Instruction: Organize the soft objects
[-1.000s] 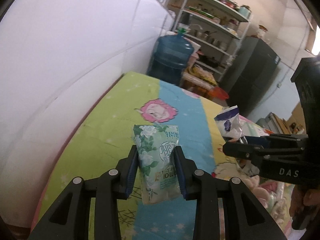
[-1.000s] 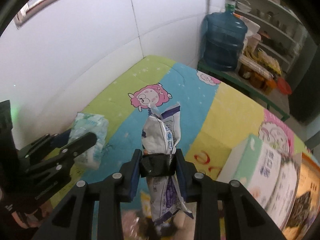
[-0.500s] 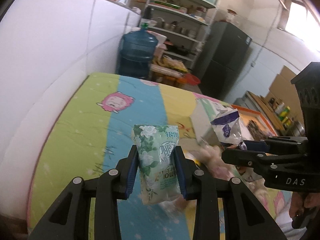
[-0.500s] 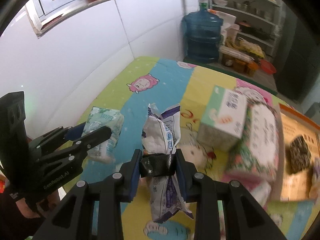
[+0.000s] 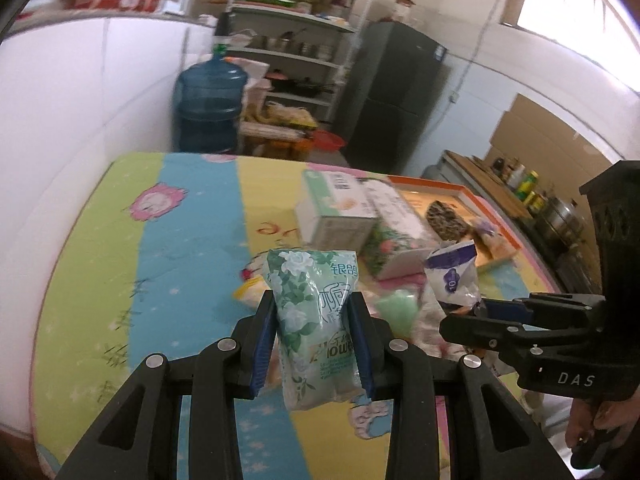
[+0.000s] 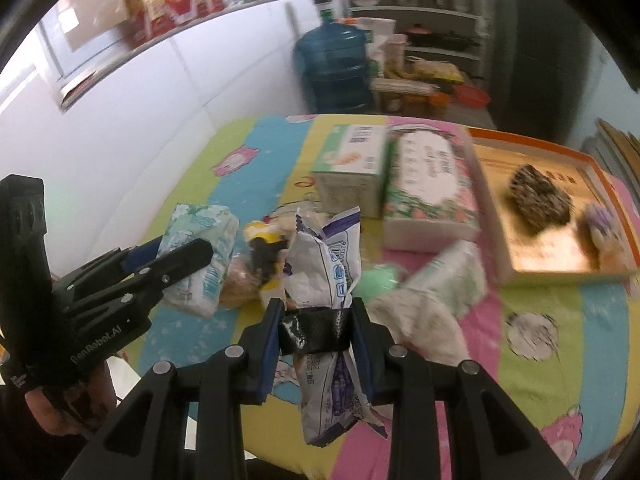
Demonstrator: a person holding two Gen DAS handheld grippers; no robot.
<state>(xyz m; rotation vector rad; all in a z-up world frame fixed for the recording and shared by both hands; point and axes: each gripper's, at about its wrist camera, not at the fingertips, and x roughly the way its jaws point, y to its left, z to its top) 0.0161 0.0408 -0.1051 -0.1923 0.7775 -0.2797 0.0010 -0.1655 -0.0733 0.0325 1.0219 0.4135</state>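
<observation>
My left gripper (image 5: 314, 320) is shut on a green floral tissue pack (image 5: 316, 320), held upright above the striped cartoon mat (image 5: 188, 248). In the right wrist view that pack (image 6: 202, 256) shows at the left in the left gripper (image 6: 176, 258). My right gripper (image 6: 316, 320) is shut on a crumpled white-and-purple packet (image 6: 326, 264) with a black band around its middle. From the left wrist view the packet (image 5: 454, 278) sticks up from the right gripper (image 5: 480, 314) at the right. Both are held over a pile of soft items (image 6: 420, 300).
Two tissue boxes (image 6: 394, 178) lie on the mat, beside an orange-rimmed tray (image 6: 560, 264) holding a dark speckled item (image 6: 538, 198). A blue water jug (image 5: 208, 108), shelves (image 5: 296, 40) and a dark fridge (image 5: 394, 96) stand beyond the mat. A white wall (image 5: 80, 120) runs along the left.
Both grippers swung to the right across the mat with their packs still held. The tissue boxes, the tray and the pile of soft items came into view.
</observation>
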